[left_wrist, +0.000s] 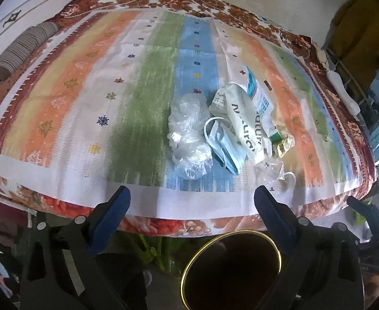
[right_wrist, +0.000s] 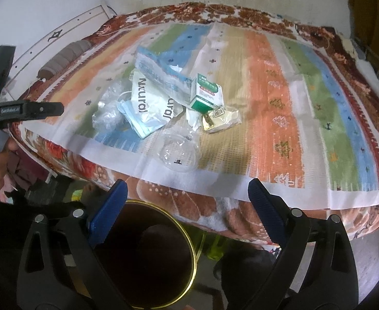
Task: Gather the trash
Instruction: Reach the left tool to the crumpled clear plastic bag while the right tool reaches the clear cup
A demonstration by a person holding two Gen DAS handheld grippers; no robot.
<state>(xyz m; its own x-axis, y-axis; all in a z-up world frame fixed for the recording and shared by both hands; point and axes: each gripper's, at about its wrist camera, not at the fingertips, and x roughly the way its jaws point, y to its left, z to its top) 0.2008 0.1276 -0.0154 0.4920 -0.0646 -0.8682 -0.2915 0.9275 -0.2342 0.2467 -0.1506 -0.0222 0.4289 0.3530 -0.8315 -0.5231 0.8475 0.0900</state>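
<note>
A heap of trash lies on the striped mat (left_wrist: 73, 108) near the bed's front edge: a crumpled clear plastic bag (left_wrist: 188, 131), a blue face mask (left_wrist: 224, 149), a white "Natural" pouch (left_wrist: 243, 121), a green and white box (right_wrist: 206, 94), a gold wrapper (right_wrist: 220, 120) and a clear plastic lid (right_wrist: 179, 155). My left gripper (left_wrist: 192, 199) is open and empty, short of the bed edge. My right gripper (right_wrist: 188, 193) is open and empty, short of the lid. A dark bin with a gold rim (left_wrist: 230, 268) stands below both; it also shows in the right wrist view (right_wrist: 150, 255).
A grey bolster (left_wrist: 21, 51) lies at the bed's far left. A white wall is behind the bed. A rack with blue and yellow things (left_wrist: 370, 59) stands to the right. The left gripper's black body (right_wrist: 21, 111) shows at the left of the right wrist view.
</note>
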